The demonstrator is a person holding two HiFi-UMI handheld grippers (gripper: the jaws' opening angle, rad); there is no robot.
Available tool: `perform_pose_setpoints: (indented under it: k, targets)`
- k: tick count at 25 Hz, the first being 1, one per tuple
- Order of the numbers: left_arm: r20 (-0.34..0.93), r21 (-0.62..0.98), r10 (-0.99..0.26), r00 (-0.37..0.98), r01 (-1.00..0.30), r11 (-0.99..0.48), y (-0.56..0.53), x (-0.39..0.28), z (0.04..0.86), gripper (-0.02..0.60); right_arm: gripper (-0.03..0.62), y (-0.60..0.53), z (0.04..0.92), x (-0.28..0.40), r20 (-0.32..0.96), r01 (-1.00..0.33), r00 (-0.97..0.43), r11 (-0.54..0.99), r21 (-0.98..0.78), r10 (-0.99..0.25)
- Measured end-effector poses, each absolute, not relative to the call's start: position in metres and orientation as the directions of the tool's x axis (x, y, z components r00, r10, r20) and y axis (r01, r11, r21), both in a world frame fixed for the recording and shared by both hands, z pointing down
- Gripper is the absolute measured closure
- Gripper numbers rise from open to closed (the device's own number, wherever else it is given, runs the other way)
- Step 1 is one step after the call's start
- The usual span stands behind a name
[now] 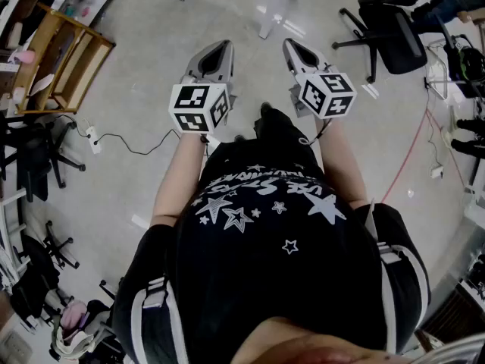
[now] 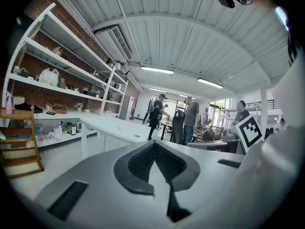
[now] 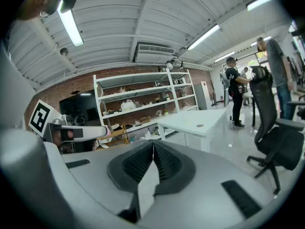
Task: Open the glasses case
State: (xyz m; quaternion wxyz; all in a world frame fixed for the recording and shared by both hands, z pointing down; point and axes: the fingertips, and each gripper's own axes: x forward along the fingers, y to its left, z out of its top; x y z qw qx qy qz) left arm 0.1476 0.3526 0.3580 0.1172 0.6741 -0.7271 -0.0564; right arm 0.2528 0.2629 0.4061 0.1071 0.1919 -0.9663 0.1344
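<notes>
Glasses case cannot be found in any view. The left gripper [image 1: 222, 48] and right gripper [image 1: 294, 45], both pressed together with nothing between them, are held out above the grey floor [image 1: 136, 105]. Beyond stand a white counter [image 2: 112, 126], wall shelves [image 2: 62, 66] and an office chair [image 3: 269, 128].

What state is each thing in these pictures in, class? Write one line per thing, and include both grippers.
left gripper: shut, nothing between the jaws.
right gripper: shut, nothing between the jaws.
ceiling light: switched on.
office chair: upright, nobody seated.
glasses case: not in view, so its state cannot be told.
</notes>
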Motion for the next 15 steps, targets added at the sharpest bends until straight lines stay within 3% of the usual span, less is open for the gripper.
perform_pose_setpoints:
  k: [15]
  targets:
    - [0.159,0.227,-0.98,-0.122,-0.961,0.157,0.242,0.079,0.372,0.569,0.585,0.135,0.428,0.187,0.286,-0.376,-0.911,0.885,-0.275,-0.299]
